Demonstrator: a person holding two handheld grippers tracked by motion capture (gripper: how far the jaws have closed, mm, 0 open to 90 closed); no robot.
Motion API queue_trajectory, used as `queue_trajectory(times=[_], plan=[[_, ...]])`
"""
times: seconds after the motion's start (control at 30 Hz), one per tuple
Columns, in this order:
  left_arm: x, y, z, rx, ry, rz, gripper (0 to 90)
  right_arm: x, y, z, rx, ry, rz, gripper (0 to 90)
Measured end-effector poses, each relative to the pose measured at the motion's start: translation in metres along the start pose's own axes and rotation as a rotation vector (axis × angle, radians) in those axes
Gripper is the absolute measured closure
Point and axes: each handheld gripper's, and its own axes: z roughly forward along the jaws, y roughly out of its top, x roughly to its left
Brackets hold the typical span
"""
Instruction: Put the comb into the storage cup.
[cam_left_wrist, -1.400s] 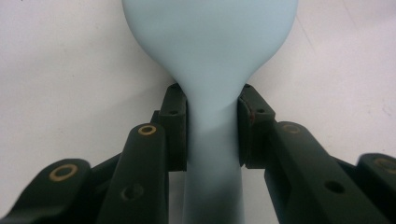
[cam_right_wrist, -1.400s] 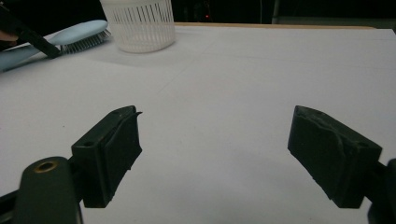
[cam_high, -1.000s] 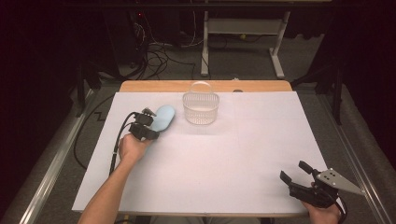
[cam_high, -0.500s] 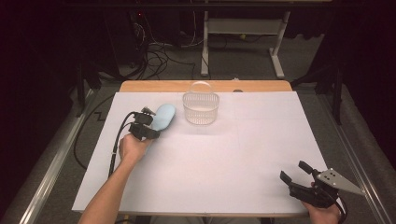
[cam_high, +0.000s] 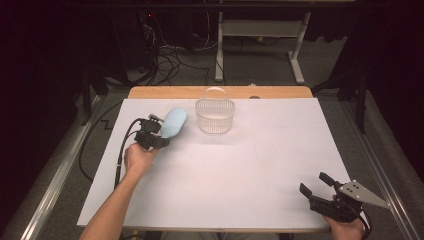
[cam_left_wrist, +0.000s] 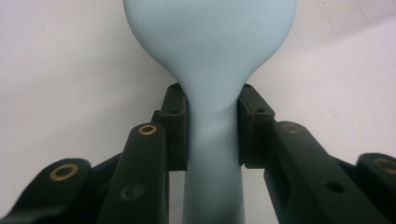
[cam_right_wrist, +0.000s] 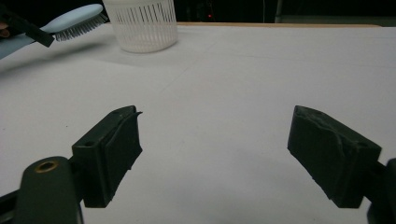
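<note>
A pale blue hairbrush (cam_high: 173, 122) is held just above the white table sheet at the left, bristles facing down. My left gripper (cam_high: 159, 135) is shut on its narrow handle (cam_left_wrist: 212, 140), one pad on each side, with the brush head (cam_left_wrist: 210, 32) beyond the jaws. Just right of the brush head stands a small white slotted basket (cam_high: 215, 115), also in the right gripper view (cam_right_wrist: 140, 25). My right gripper (cam_high: 316, 183) rests at the table's front right corner, jaws wide apart with nothing between them (cam_right_wrist: 212, 154).
A white sheet (cam_high: 250, 185) covers most of the table; a wooden strip (cam_high: 165, 92) shows at the far edge. Cables and a desk frame (cam_high: 260, 45) lie on the dark floor behind. The left gripper's cable (cam_high: 122, 150) hangs off the left side.
</note>
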Motion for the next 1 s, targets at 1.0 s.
queue_trajectory(times=[1.0], plan=[[-0.008,-0.019,-0.021,-0.084,-0.075,0.018,67.6,0.0,0.0,0.0,0.001,-0.003,0.003,17.3]])
